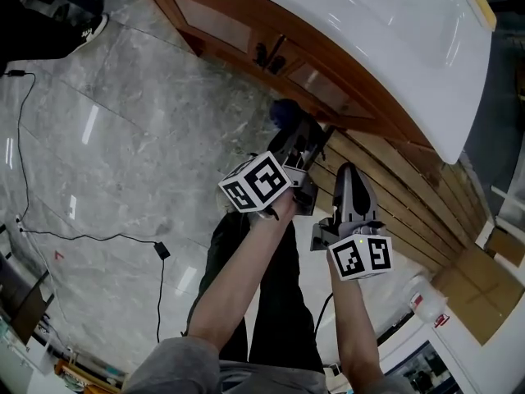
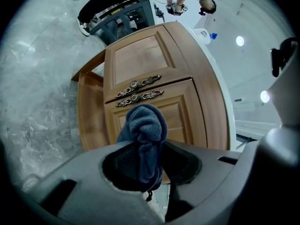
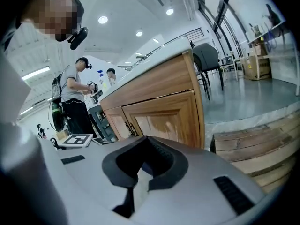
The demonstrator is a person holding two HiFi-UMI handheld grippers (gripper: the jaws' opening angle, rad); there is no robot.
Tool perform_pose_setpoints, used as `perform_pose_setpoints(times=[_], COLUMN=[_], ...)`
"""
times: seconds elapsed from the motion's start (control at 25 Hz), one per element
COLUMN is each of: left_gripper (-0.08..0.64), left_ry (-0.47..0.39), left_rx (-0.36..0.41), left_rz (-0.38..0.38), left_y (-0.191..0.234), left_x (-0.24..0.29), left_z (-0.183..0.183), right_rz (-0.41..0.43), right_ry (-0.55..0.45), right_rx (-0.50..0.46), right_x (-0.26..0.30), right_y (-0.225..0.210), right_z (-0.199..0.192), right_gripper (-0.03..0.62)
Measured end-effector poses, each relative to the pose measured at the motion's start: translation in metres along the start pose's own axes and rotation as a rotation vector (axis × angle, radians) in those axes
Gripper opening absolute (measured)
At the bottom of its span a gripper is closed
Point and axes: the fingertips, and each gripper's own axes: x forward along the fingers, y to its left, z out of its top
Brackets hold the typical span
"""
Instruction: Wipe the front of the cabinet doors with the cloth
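Note:
The wooden cabinet doors (image 1: 220, 25) stand under a white countertop (image 1: 394, 39), with two ornate dark handles (image 2: 138, 90) where they meet. My left gripper (image 1: 297, 135) is shut on a bunched dark blue cloth (image 1: 284, 112), held close to the door front near the cabinet's right end. In the left gripper view the cloth (image 2: 143, 130) sticks out between the jaws (image 2: 143, 161), just below the handles; whether it touches the wood is unclear. My right gripper (image 1: 349, 172) hangs beside the left one, jaws together and nothing in them. The right gripper view looks along the door fronts (image 3: 165, 120).
A slatted wooden platform (image 1: 410, 208) lies right of the cabinet. A black cable (image 1: 82, 236) runs over the marble floor at the left. A cardboard box (image 1: 484, 302) sits at the far right. People (image 3: 75, 97) and a chair (image 3: 206, 60) are in the background.

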Motion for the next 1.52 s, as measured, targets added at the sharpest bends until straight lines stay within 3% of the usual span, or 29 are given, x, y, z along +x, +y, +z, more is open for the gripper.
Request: perform_pose_setpoints(times=[0.28, 0.6, 1.04, 1.2, 1.52], left_gripper=[0.1, 0.1, 0.1, 0.1, 0.098], left_ry=[-0.084, -0.164, -0.139, -0.13, -0.129], left_rx=[0.018, -0.005, 0.013, 0.025, -0.029], left_rz=[-0.082, -0.086, -0.128, -0.115, -0.066], left_y=[-0.048, -0.073, -0.092, -0.088, -0.06], left_x=[-0.001, 0.002, 0.025, 0.028, 0.042], left_z=[0.048, 0.082, 0.09, 0.089, 0.077], right_rz=[0.04, 0.1, 0.182, 0.19, 0.211], right_ry=[0.017, 0.053, 0.092, 0.107, 0.123], right_rx=[-0.014, -0.03, -0.058, -0.057, -0.058], right_x=[0.013, 0.032, 0.064, 0.072, 0.083], right_y=[0.01, 0.01, 0.016, 0.012, 0.012], right_z=[0.007, 0.028, 0.042, 0.04, 0.036], right_gripper=[0.009, 0.009, 0.009, 0.009, 0.009])
